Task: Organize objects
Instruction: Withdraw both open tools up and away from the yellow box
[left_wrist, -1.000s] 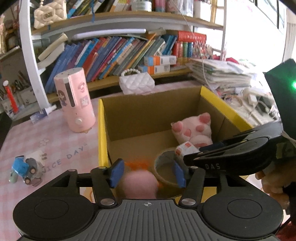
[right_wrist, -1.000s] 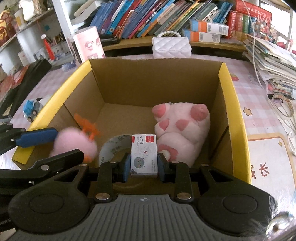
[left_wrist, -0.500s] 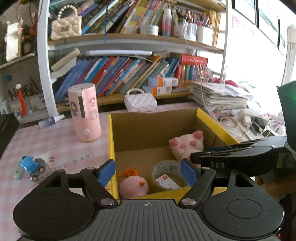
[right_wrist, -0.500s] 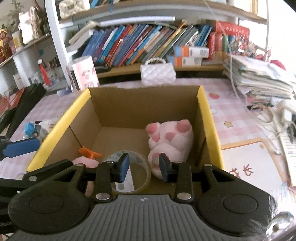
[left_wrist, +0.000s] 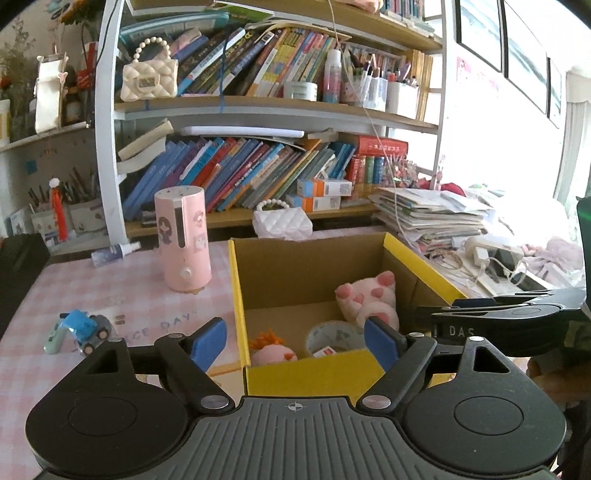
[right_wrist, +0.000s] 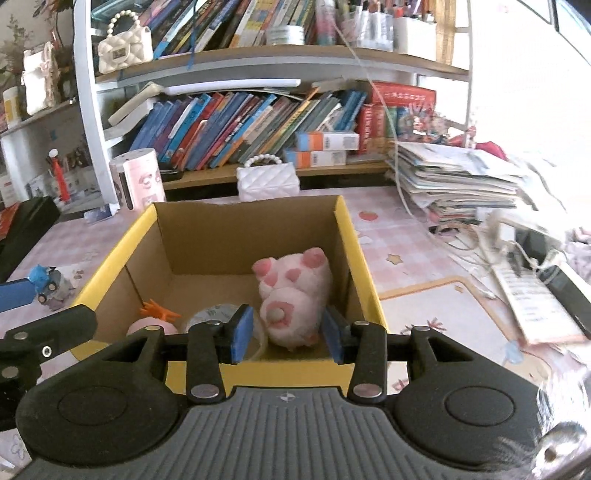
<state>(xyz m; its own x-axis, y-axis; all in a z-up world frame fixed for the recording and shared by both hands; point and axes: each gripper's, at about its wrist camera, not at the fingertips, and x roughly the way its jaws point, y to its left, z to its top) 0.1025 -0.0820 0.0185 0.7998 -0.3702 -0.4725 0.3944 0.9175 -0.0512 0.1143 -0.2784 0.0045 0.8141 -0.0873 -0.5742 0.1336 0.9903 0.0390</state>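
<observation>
While both views show the yellow-edged cardboard box (left_wrist: 332, 369), only the left wrist shows a small red-and-white card box (left_wrist: 325, 350) near its front edge; left gripper (left_wrist: 295, 339) jaws opening wide, right gripper (right_wrist: 284, 332) jaws opening narrowly, both empty.

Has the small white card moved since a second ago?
Yes. The white card left the right gripper, whose jaws are opening, and lies inside the tape roll in the box.

From my left wrist view the cardboard box's (left_wrist: 310, 373) near wall hides the lower part of the pink fluffy toy (left_wrist: 273, 355) and of the tape roll (left_wrist: 332, 338). I can't read the small card (left_wrist: 324, 351) inside the roll. On my right wrist view the gripper body covers most of that roll (right_wrist: 218, 314), and the window side is washed out.
</observation>
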